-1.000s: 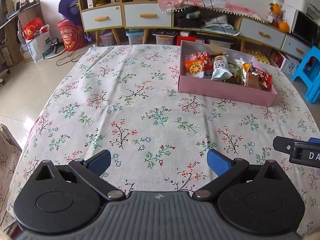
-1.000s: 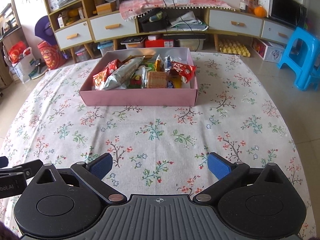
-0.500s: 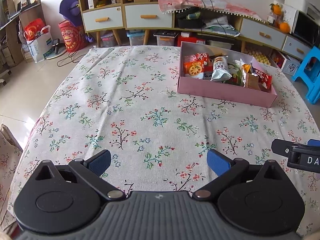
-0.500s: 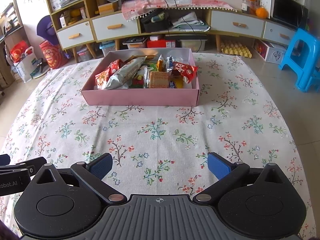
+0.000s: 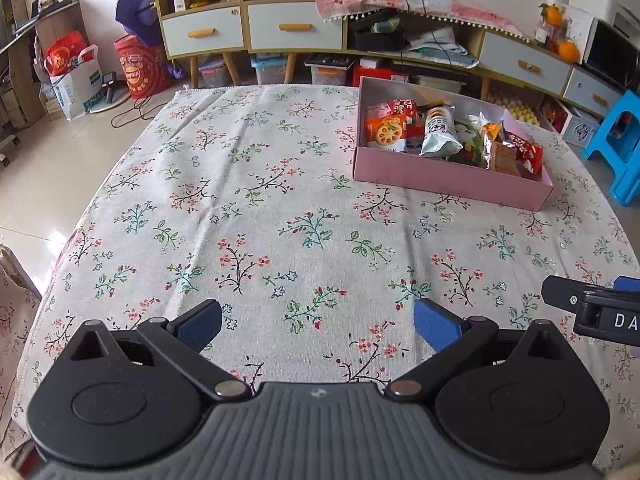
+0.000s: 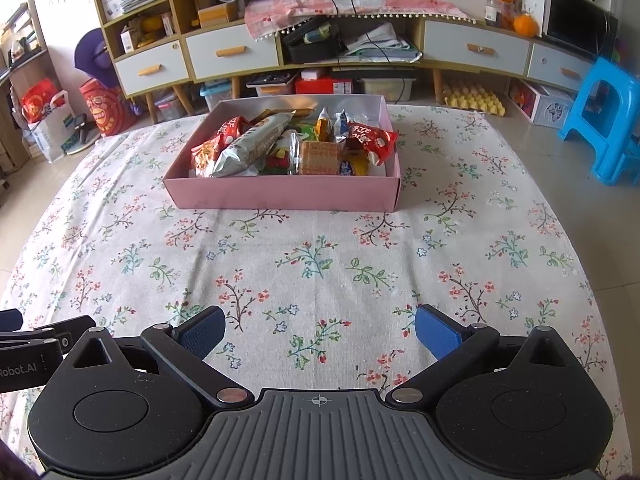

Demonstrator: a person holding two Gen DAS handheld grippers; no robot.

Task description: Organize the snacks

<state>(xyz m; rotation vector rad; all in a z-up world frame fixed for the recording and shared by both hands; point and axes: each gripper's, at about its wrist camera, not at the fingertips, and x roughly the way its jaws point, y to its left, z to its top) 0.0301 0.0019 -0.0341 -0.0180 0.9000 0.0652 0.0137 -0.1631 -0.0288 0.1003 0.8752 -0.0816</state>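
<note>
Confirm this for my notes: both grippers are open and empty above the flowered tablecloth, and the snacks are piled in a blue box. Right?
Not quite. The box is pink, not blue, as the right wrist view shows plainly. The rest holds: the left gripper and right gripper are both open and empty above the flowered tablecloth, and the snacks are piled in that box.

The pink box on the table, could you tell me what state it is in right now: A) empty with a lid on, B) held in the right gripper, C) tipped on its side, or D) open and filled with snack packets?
D: the pink box sits flat and lidless on the floral tablecloth, with snack packets piled inside; both grippers are open, well short of it.
</note>
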